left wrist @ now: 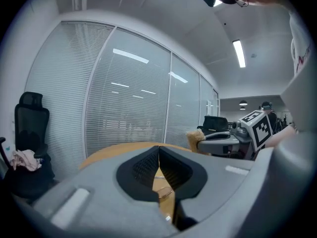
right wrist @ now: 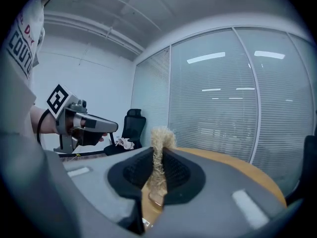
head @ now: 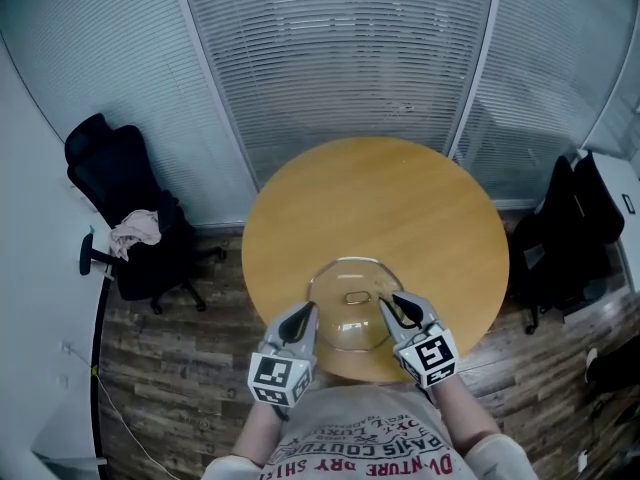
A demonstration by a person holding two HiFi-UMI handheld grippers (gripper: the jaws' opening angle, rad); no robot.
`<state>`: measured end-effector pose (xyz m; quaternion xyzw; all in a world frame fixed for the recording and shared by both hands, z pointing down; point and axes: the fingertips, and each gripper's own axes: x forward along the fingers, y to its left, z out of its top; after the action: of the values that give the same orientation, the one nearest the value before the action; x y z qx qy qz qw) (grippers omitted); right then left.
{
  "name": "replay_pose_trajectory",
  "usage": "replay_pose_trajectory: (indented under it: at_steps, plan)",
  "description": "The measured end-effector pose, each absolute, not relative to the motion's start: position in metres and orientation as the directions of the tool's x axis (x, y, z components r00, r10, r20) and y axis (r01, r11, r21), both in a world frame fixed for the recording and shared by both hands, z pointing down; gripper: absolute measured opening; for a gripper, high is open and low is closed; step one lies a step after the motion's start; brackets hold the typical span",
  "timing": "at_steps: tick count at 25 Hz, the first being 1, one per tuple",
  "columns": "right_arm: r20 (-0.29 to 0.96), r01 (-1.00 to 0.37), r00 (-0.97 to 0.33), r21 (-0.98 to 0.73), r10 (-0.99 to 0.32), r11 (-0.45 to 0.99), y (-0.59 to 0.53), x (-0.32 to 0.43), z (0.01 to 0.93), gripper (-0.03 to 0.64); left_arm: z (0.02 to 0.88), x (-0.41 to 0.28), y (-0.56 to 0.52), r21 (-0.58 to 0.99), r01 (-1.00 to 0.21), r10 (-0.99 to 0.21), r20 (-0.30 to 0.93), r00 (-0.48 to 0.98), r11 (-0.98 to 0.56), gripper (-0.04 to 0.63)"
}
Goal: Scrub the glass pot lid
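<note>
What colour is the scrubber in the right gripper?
Pale tan and fibrous: the scrubber shows best in the right gripper view.

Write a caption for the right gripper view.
Right gripper holds a tan scrubber, with the wooden table ahead.

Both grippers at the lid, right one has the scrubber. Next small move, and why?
Probably ease the right gripper down and inward so its fibrous scrubber meets the glass lid. Its jaws are clamped on the scrubber and it sits at the lid's right edge, apparently not yet on the glass. The left gripper, shut and empty, sits at the left edge.
</note>
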<state>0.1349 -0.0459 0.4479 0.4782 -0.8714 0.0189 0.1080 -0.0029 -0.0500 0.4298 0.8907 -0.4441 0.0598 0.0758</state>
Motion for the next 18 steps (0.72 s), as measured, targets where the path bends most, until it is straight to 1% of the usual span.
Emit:
replay_pose_trajectory:
  at_steps: [6, 13, 18]
  plan:
    - [0.166, -0.865, -0.481, 0.069, -0.861, 0.497, -0.044, 0.142, 0.437, 0.051, 0.427, 0.005, -0.047, 0.064, -0.785, -0.768, 0.173, 0.617, -0.617, 0.008]
    - [0.168, -0.874, -0.465, 0.071, -0.869, 0.481, -0.038, 0.144, 0.437, 0.049, 0.423, 0.009, -0.044, 0.049, -0.775, -0.759, 0.169, 0.629, -0.631, 0.009]
    - [0.163, -0.880, -0.461, 0.042, -0.873, 0.473, -0.034, 0.147, 0.438, 0.049, 0.422, 0.014, -0.040, 0.037, -0.763, -0.749, 0.170, 0.641, -0.645, 0.008]
